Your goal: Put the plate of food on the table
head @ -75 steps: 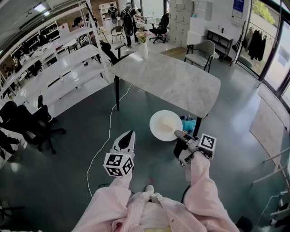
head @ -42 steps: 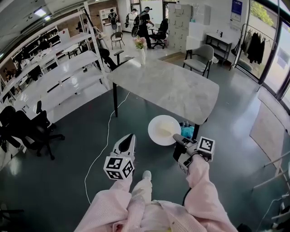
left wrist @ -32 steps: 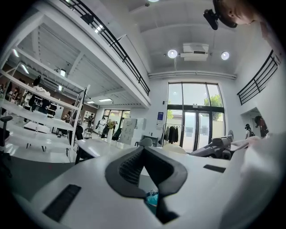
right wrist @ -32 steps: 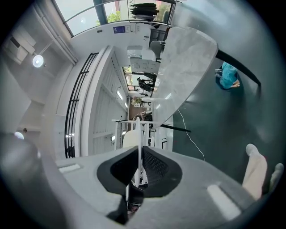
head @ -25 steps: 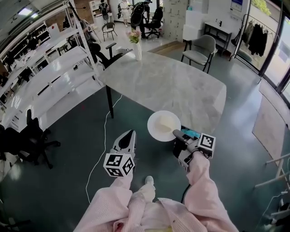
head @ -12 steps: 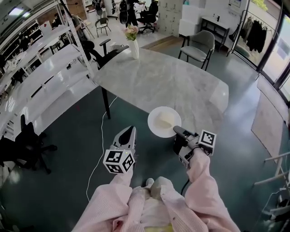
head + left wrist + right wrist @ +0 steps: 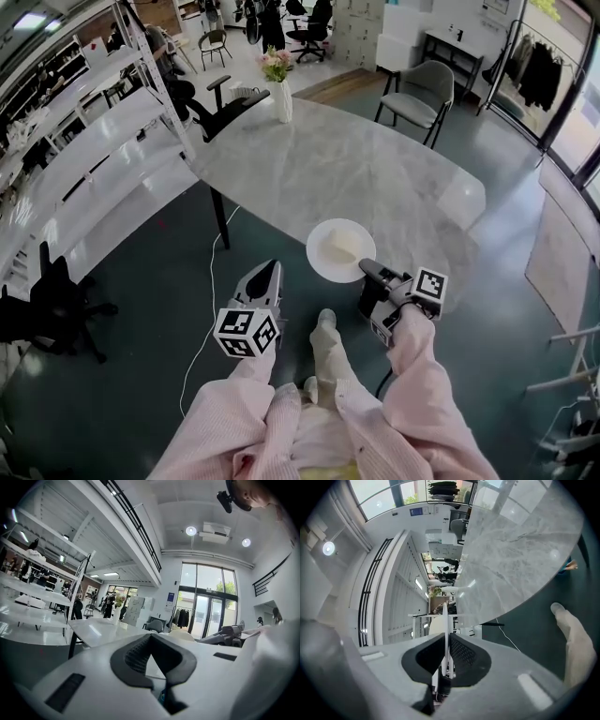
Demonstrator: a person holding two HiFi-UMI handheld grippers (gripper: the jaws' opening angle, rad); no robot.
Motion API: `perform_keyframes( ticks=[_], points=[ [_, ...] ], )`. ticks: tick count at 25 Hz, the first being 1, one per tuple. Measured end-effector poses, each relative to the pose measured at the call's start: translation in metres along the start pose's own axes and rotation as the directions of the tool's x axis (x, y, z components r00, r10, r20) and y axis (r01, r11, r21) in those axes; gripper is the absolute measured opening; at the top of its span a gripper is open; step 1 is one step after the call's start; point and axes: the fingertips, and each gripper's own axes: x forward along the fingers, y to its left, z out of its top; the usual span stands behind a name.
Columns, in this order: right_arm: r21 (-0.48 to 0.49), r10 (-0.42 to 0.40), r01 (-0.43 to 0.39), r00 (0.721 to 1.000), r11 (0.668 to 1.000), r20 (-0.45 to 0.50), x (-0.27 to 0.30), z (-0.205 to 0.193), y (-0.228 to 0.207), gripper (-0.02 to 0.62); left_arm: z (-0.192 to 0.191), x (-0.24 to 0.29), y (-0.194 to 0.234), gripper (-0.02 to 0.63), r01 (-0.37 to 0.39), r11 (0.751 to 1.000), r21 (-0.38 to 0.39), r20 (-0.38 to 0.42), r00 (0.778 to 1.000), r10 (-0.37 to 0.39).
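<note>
In the head view a white plate (image 7: 340,249) with a pale piece of food (image 7: 344,245) hangs level over the near edge of the grey marble table (image 7: 356,169). My right gripper (image 7: 368,270) is shut on the plate's near rim. In the right gripper view the plate (image 7: 446,613) shows edge-on as a thin white line pinched between the dark pads of that gripper (image 7: 446,637), with the table (image 7: 515,550) beyond. My left gripper (image 7: 266,276) is shut and empty, low and left of the plate, off the table. In its own view the left gripper (image 7: 151,637) points at the plate (image 7: 182,636).
A vase of flowers (image 7: 279,89) stands at the table's far end, with a grey chair (image 7: 420,94) behind. White shelving (image 7: 84,150) and a black office chair (image 7: 56,300) are at the left. A white cable (image 7: 202,314) runs across the dark floor. My foot (image 7: 323,323) is forward.
The person has walked up to the table. The plate, held in the right gripper throughout, now hangs over the table's near edge. Both grippers keep their pose; a leg has swung forward.
</note>
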Motion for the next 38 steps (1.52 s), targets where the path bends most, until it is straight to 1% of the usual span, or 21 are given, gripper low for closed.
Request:
perform_keyframes(
  ticks=[3, 11, 18, 22, 26, 31, 38],
  points=[
    [0.006, -0.003, 0.003, 1.0, 1.0, 0.0, 0.022, 0.021, -0.004, 0.018, 0.0, 0.027, 0.014, -0.005, -0.002, 1.0, -0.004, -0.011, 1.0, 0.002],
    [0.024, 0.0, 0.0, 1.0, 1.0, -0.004, 0.081, 0.098, 0.003, 0.018, 0.02, 0.12, 0.037, -0.005, -0.009, 1.0, -0.021, -0.037, 0.999, 0.008],
    [0.054, -0.003, 0.002, 1.0, 0.999, 0.009, 0.122, 0.151, -0.003, 0.018, 0.024, 0.182, 0.057, -0.005, -0.012, 0.999, -0.034, -0.082, 0.997, 0.009],
    [0.052, -0.006, 0.006, 1.0, 0.999, 0.013, 0.145, 0.179, -0.006, 0.018, 0.028, 0.218, 0.069, -0.005, -0.013, 0.999, -0.035, -0.097, 0.995, 0.01],
    [0.052, -0.013, 0.012, 1.0, 0.999, 0.015, 0.16, 0.197, -0.013, 0.018, 0.02, 0.243, 0.078, -0.005, -0.017, 0.999, -0.051, -0.124, 0.992, 0.01],
    [0.05, -0.047, 0.046, 0.999, 0.998, 0.015, 0.168, 0.22, -0.024, 0.018, 0.01, 0.273, 0.076, -0.005, -0.012, 0.997, -0.074, -0.155, 0.988, 0.0],
    [0.058, -0.099, 0.098, 0.995, 0.993, 0.017, 0.197, 0.241, -0.045, 0.018, -0.011, 0.306, 0.089, -0.005, -0.008, 0.996, -0.087, -0.236, 0.972, -0.013]
  ],
)
